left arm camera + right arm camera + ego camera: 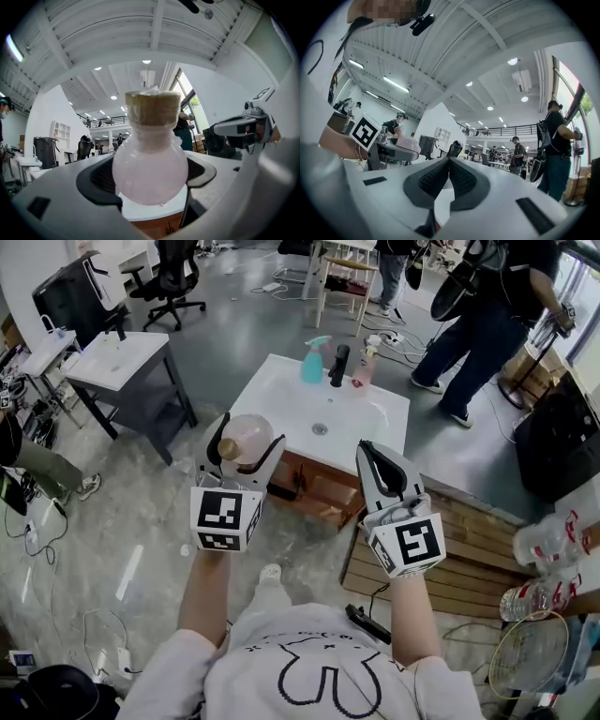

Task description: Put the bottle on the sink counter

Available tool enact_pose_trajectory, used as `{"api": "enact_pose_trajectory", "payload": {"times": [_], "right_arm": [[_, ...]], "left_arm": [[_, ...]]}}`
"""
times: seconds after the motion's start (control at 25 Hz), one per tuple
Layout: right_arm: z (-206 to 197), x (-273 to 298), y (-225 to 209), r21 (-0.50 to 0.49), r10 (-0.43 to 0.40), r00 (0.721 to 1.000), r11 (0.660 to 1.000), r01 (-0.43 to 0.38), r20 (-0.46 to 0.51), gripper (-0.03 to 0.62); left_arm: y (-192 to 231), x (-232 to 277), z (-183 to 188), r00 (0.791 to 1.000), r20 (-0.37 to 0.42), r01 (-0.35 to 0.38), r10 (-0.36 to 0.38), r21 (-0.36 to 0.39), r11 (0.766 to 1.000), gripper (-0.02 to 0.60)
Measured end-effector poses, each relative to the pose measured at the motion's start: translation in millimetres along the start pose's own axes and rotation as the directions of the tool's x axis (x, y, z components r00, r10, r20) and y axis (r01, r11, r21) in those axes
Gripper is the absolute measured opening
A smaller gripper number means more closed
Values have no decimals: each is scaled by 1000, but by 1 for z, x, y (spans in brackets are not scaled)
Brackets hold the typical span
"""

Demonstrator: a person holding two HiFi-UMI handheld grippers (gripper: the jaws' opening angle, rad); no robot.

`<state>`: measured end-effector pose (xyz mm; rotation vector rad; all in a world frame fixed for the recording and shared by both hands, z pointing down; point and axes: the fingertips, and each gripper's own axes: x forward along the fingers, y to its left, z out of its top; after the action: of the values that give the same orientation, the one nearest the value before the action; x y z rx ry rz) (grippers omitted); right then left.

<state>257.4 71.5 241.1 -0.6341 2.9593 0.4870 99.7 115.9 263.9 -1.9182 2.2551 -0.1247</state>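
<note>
Left gripper (250, 434) fingers clamped on pink bottle (150, 168), right gripper (366, 448) fingers together — empty, sink counter (267, 390) ahead

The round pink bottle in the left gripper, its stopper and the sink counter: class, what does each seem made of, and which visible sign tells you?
The bottle is probably frosted glass or plastic: translucent pink, matt, with light glowing through. The stopper looks like cork: tan, dull, grainy. The sink counter is glossy white, likely ceramic or resin, on a wood-look cabinet.
</note>
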Motion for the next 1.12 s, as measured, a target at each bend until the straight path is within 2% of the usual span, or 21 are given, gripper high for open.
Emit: {"api": "enact_pose_trajectory", "payload": {"times": [0.56, 0.76, 1.12], "right_arm": [[-39, 150, -40, 34, -96, 995, 995, 97, -35, 29], [-56, 174, -47, 28, -120, 991, 992, 122, -63, 29], [-79, 194, -63, 49, -136, 986, 989, 141, -93, 29]], "left_arm": [[102, 135, -29, 995, -11, 95, -95, 0, 995, 397], [121, 164, -41, 993, -4, 118, -118, -17, 993, 397], [127, 193, -58, 991, -16, 133, -134, -23, 991, 397]]}}
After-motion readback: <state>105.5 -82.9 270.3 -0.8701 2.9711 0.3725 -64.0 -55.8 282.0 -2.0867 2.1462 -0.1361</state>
